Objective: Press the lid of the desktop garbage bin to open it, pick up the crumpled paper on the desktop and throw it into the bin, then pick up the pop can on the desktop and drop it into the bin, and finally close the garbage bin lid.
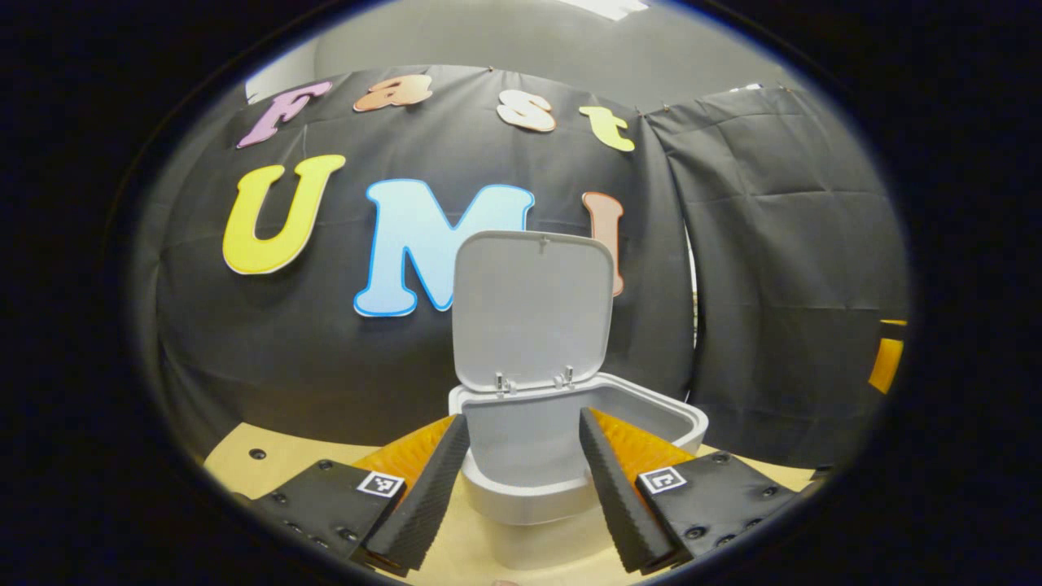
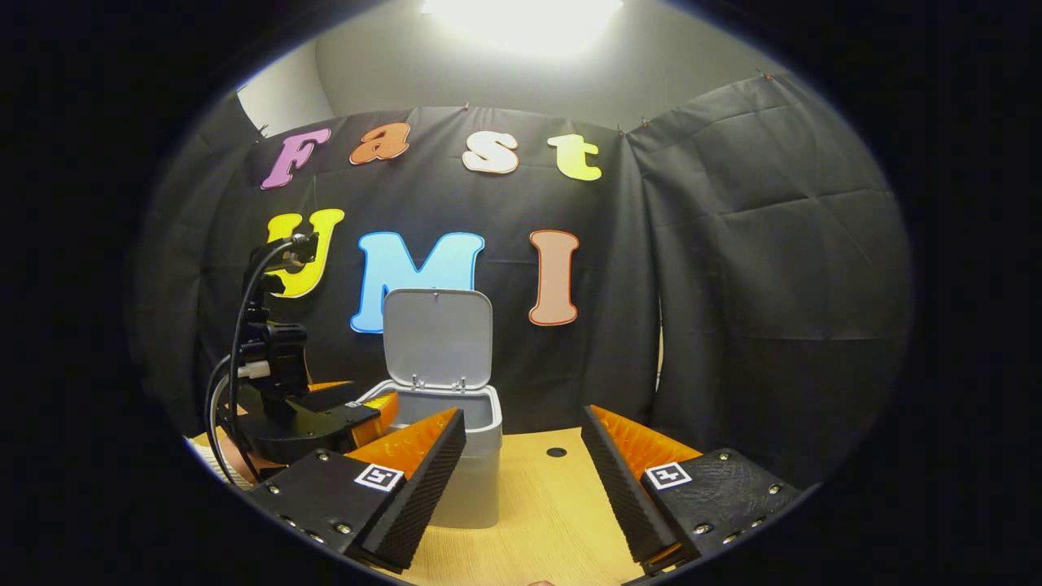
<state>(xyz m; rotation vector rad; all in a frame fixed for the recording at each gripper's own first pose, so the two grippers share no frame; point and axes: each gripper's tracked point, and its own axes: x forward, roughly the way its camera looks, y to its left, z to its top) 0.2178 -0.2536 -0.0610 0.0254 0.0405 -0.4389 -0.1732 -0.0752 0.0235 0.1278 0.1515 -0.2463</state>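
The grey desktop bin (image 1: 529,456) stands close ahead in the left gripper view, its lid (image 1: 533,309) swung up and upright behind the opening. My left gripper (image 1: 525,480) is open with nothing between its fingers, held just above the bin's front rim. In the right gripper view the same bin (image 2: 476,456) stands left of centre with its lid (image 2: 438,338) up. The left gripper (image 2: 370,411) reaches to the bin's left rim there. My right gripper (image 2: 521,480) is open and empty over the wooden desktop (image 2: 545,505), right of the bin.
Black cloth walls close in behind and to the right of the bin. A small dark hole (image 2: 556,452) marks the desktop behind my right gripper. A cable (image 2: 236,358) loops up from the left gripper's body.
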